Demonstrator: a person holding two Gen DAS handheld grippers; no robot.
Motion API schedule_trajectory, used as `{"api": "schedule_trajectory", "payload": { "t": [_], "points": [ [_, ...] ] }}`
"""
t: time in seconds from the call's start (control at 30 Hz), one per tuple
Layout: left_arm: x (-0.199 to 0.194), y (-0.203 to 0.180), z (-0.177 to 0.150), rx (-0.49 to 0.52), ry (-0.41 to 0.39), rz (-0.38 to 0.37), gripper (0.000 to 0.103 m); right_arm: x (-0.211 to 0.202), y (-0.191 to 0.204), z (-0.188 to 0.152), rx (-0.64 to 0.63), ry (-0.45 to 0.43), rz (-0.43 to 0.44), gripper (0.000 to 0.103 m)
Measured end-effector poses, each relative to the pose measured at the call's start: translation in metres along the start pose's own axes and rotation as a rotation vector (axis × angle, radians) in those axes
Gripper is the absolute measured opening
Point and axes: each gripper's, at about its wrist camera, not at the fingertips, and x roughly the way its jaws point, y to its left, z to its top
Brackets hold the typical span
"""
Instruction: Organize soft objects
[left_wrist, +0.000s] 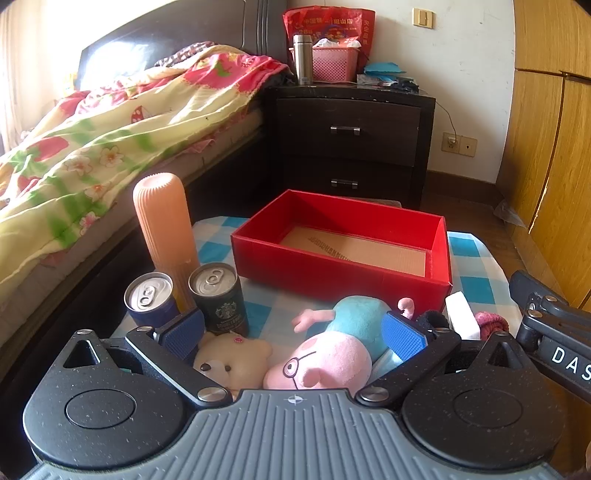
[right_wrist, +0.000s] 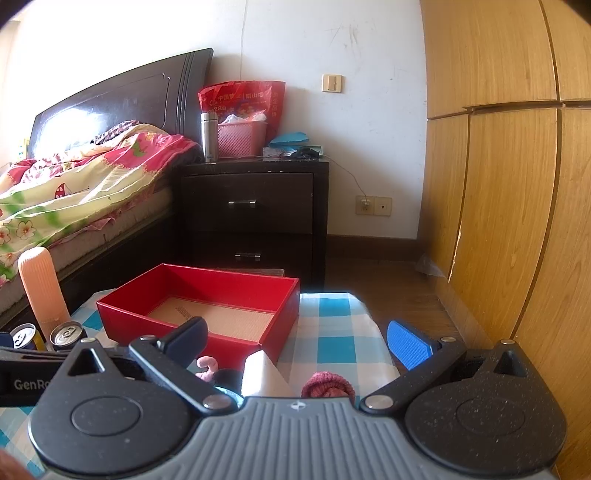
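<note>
With both grippers' fingers spread wide and nothing held, the pig plush lying before the empty red box should be pinched mid-body by the left gripper.

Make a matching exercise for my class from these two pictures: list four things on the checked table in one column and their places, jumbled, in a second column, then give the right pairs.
Things
1. pink pig plush toy in a blue shirt
2. dark green drink can
3. tall ribbed peach plastic bottle
4. open red cardboard box

Places
A. behind the two cans
B. far side of the table, holding nothing
C. between the open left claw's fingers
D. right of the blue can

Pairs: 1-C, 2-D, 3-A, 4-B
</note>
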Motion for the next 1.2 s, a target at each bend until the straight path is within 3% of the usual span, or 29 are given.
{"api": "schedule_trajectory", "payload": {
  "t": [0.73, 0.9, 1.0, 1.2],
  "points": [
    [0.002, -0.004, -0.006, 0.029, 0.013, -0.031, 0.098, 0.0, -0.005, -0.003, 0.003, 0.001, -0.008, 0.085],
    [0.0, -0.004, -0.02, 0.095, 0.065, -0.179, 0.098, -0.005, -0.022, -0.004, 0.014, 0.002, -0.023, 0.085],
    [-0.008, -0.01, -0.036, 0.172, 0.052, -0.253, 0.098, -0.011, -0.042, -0.006, 0.043, 0.005, -0.033, 0.085],
    [0.003, -0.037, -0.071, 0.328, 0.106, -0.328, 0.095, -0.006, -0.068, -0.025, 0.047, 0.078, -0.037, 0.085]
  ]
}}
